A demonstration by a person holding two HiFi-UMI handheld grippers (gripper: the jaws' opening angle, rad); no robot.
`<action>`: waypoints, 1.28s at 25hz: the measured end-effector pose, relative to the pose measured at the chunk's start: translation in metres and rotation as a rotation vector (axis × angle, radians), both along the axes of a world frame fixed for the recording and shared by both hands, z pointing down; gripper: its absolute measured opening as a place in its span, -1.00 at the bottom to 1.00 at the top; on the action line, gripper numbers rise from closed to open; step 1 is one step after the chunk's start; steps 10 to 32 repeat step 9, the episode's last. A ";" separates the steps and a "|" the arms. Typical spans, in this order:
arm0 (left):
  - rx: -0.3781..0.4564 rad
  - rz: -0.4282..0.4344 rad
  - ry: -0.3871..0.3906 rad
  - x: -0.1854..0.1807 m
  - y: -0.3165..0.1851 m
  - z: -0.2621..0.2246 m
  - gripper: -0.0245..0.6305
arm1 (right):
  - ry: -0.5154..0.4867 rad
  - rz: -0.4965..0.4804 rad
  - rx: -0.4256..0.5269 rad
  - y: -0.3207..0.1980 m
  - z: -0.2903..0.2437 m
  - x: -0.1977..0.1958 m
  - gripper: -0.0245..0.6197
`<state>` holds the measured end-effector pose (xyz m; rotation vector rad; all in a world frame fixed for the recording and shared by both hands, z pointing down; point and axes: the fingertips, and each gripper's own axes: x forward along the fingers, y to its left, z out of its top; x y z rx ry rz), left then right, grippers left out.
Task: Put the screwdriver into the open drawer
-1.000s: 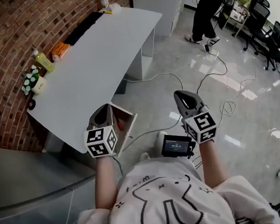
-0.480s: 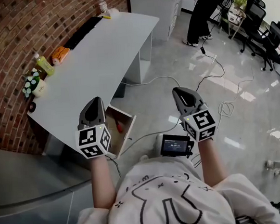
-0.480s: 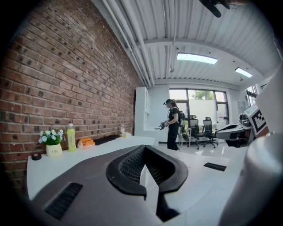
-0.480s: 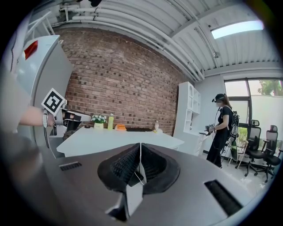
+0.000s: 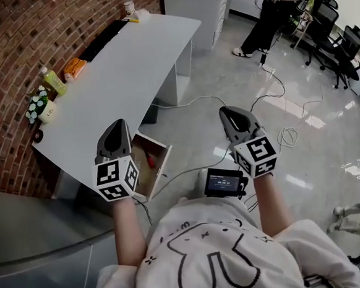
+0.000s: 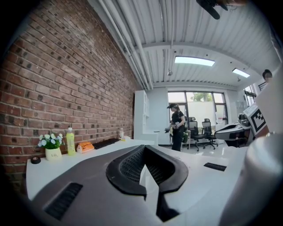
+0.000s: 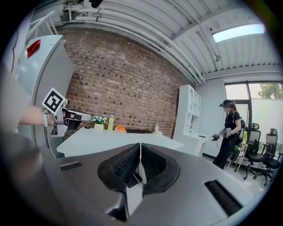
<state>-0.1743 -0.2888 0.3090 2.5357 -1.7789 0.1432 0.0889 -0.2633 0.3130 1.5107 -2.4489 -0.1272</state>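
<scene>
The wooden drawer stands pulled out under the near corner of the white table. A red-handled screwdriver lies inside it. My left gripper hovers above the table's near corner, just left of the drawer, pointing roughly level; its jaws are shut and hold nothing. My right gripper is held over the floor to the right of the drawer, its jaws also shut and empty.
Along the brick wall on the table stand a flower pot, a green bottle and an orange pack. Cables run over the floor. A person stands at the back by office chairs.
My left gripper has risen and shifted left, away from the drawer, so more of the drawer's inside shows. My right gripper has lifted slightly.
</scene>
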 end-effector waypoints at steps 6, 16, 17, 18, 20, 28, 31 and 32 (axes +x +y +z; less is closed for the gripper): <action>0.005 -0.008 0.009 -0.005 0.001 -0.003 -0.88 | -0.006 0.003 0.006 0.000 -0.003 -0.001 -0.86; 0.014 -0.010 0.009 -0.005 0.001 -0.003 -0.88 | -0.011 0.006 0.013 0.000 -0.002 0.000 -0.86; 0.014 -0.010 0.009 -0.005 0.001 -0.003 -0.88 | -0.011 0.006 0.013 0.000 -0.002 0.000 -0.86; 0.014 -0.010 0.009 -0.005 0.001 -0.003 -0.88 | -0.011 0.006 0.013 0.000 -0.002 0.000 -0.86; 0.014 -0.010 0.009 -0.005 0.001 -0.003 -0.88 | -0.011 0.006 0.013 0.000 -0.002 0.000 -0.86; 0.014 -0.010 0.009 -0.005 0.001 -0.003 -0.88 | -0.011 0.006 0.013 0.000 -0.002 0.000 -0.86; 0.014 -0.010 0.009 -0.005 0.001 -0.003 -0.88 | -0.011 0.006 0.013 0.000 -0.002 0.000 -0.86; 0.014 -0.010 0.009 -0.005 0.001 -0.003 -0.88 | -0.011 0.006 0.013 0.000 -0.002 0.000 -0.86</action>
